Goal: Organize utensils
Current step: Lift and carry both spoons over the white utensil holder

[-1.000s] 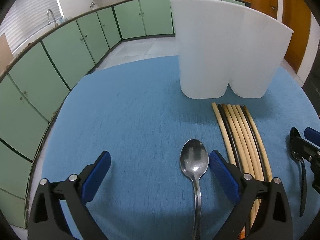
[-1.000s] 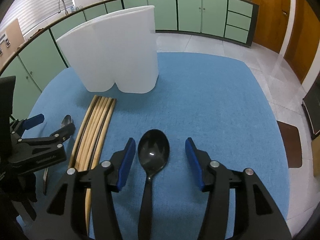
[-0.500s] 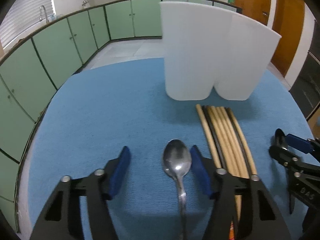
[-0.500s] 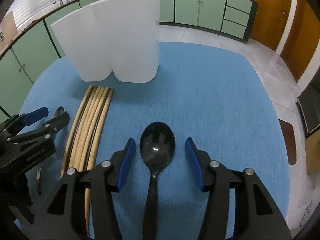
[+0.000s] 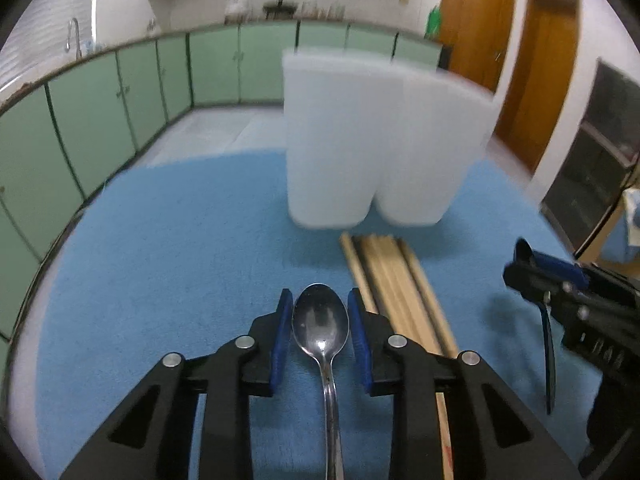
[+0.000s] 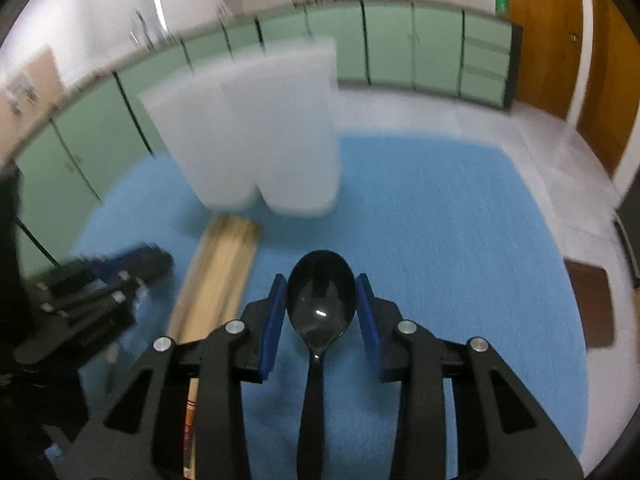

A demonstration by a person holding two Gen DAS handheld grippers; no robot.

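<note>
On blue tablecloth (image 5: 168,264): left gripper (image 5: 320,320) clamped on metal spoon (image 5: 321,322), just left of chopsticks (image 5: 394,280). Right wrist view alone shows right gripper (image 6: 321,306) clamped on black spoon (image 6: 321,300). White holder (image 5: 376,140) at far centre.

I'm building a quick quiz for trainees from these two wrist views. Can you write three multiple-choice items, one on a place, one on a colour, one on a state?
1. The chopsticks lie:
A. in front of the white holder
B. inside it
C. on the floor

2. The spoon at the right gripper is:
A. red
B. black
C. white

3. The left gripper is:
A. wide open
B. closed around the metal spoon
C. around chopsticks

Key: A, they lie on the blue cloth before it; B, its bowl is glossy black; B, both pads flank the bowl.
</note>
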